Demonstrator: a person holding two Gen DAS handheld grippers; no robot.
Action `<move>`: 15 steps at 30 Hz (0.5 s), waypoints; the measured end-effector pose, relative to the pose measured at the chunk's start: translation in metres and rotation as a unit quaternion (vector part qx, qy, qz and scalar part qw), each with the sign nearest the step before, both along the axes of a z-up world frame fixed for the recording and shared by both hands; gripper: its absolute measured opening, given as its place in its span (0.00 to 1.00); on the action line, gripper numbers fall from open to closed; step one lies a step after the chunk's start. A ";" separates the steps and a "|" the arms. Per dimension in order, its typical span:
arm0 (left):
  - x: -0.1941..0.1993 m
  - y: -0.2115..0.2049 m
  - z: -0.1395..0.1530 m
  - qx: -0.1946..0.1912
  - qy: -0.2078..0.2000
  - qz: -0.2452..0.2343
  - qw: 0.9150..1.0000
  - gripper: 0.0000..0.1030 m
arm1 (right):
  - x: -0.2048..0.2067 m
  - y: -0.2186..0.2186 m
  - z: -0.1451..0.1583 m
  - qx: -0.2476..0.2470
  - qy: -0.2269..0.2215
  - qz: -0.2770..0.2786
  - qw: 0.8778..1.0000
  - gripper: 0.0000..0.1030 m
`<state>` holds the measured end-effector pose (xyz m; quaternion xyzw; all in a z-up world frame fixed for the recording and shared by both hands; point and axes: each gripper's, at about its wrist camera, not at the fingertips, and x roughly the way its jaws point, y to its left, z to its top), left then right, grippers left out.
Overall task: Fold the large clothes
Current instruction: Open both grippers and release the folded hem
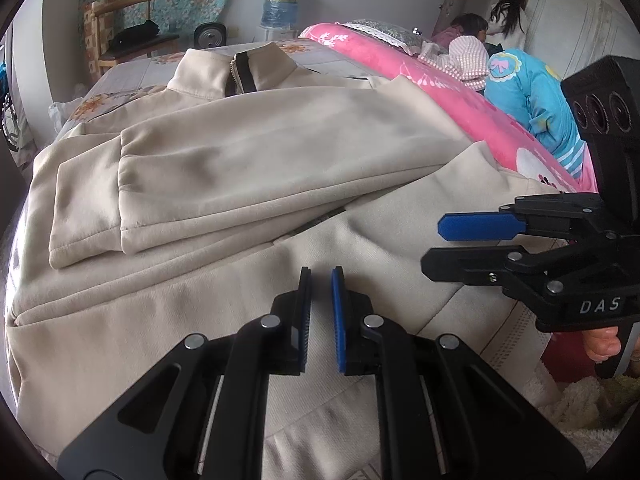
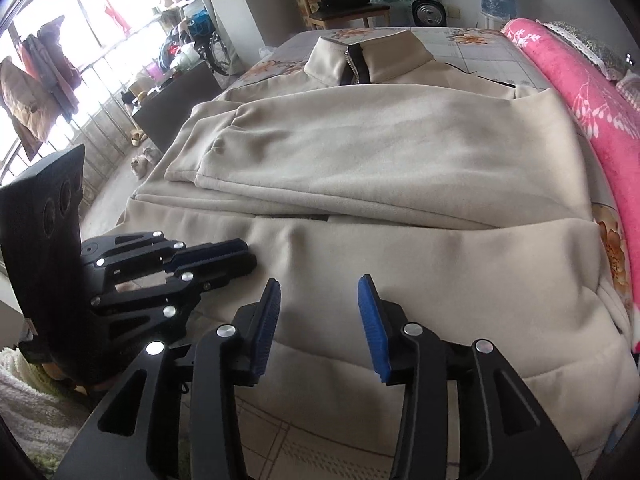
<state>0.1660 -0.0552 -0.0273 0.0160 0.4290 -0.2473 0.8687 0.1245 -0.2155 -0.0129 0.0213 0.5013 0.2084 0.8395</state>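
Beige fleece jacket (image 1: 248,168), sleeves folded across, hem not yet lifted.

Left wrist view: your left gripper (image 1: 321,276), nearly together and empty, hovers over the near hem; the jacket lies flat on the bed (image 1: 132,68), collar far.
Right wrist view: your right gripper (image 2: 319,286) stands apart, empty, above the hem; body fold remains.

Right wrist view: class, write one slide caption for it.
Open right hand-held gripper poised above the hem of a beige jacket, sleeves folded across its chest, on a floral bed.
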 end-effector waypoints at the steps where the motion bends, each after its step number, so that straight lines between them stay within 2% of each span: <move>1: 0.000 0.000 0.000 0.001 0.000 0.000 1.000 0.10 | -0.003 -0.002 0.000 0.000 0.003 -0.001 1.000 0.39; 6: 0.000 0.000 0.000 0.001 0.000 0.000 1.000 0.10 | -0.018 -0.006 0.007 0.010 -0.004 0.009 1.000 0.40; 10: 0.000 0.000 0.000 0.002 0.000 -0.002 1.000 0.10 | -0.025 -0.004 -0.004 -0.023 0.002 0.024 0.999 0.41; 13: 0.001 0.001 -0.001 0.000 0.002 -0.002 1.000 0.11 | -0.026 -0.009 -0.007 -0.012 0.009 0.024 1.000 0.42; 15: 0.001 0.001 -0.001 0.000 0.002 -0.002 1.000 0.11 | -0.026 -0.009 -0.002 -0.027 0.004 0.021 0.999 0.42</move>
